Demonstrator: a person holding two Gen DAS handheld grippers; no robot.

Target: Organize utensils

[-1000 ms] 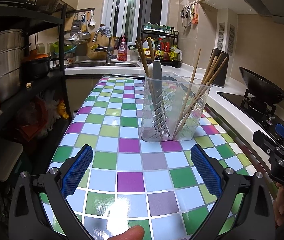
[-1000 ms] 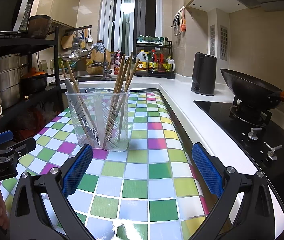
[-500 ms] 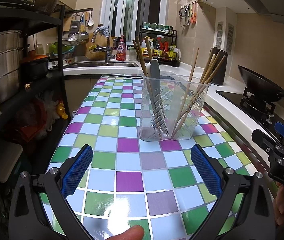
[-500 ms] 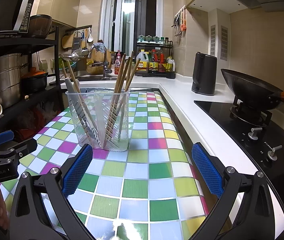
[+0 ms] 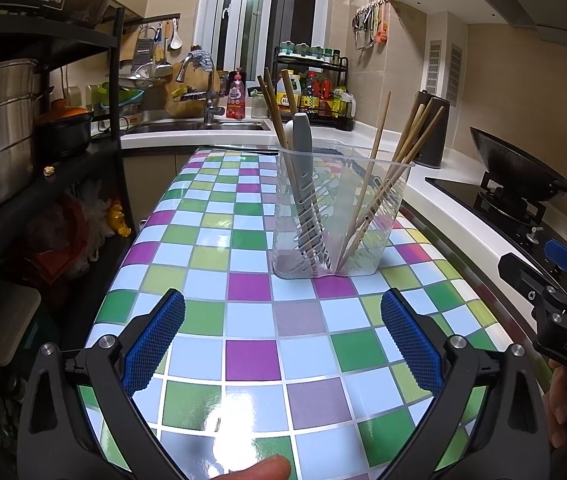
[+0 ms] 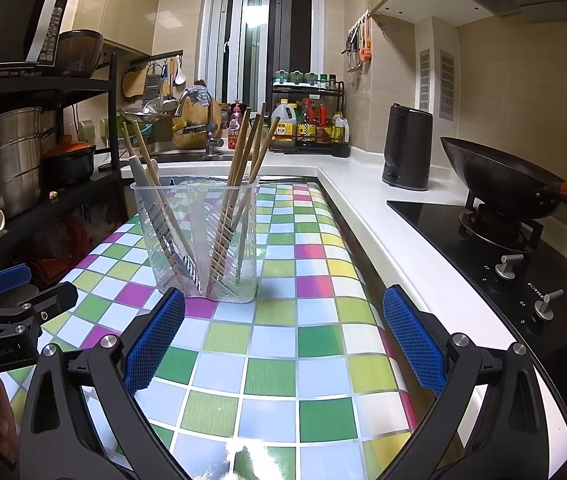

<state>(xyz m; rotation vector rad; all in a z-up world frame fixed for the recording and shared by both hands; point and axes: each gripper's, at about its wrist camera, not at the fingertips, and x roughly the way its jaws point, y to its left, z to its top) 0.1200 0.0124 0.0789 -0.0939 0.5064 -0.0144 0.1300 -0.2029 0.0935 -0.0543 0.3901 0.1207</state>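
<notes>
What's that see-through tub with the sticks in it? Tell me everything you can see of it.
The clear plastic holder stands upright on the checkered tabletop, apart from both open grippers. It looks thin and translucent, with a flared rim, slotted walls and an inner divider making two compartments. One side holds wooden chopsticks leaning outward; the other holds more chopsticks and a grey-handled utensil. Nothing else touches it.
</notes>
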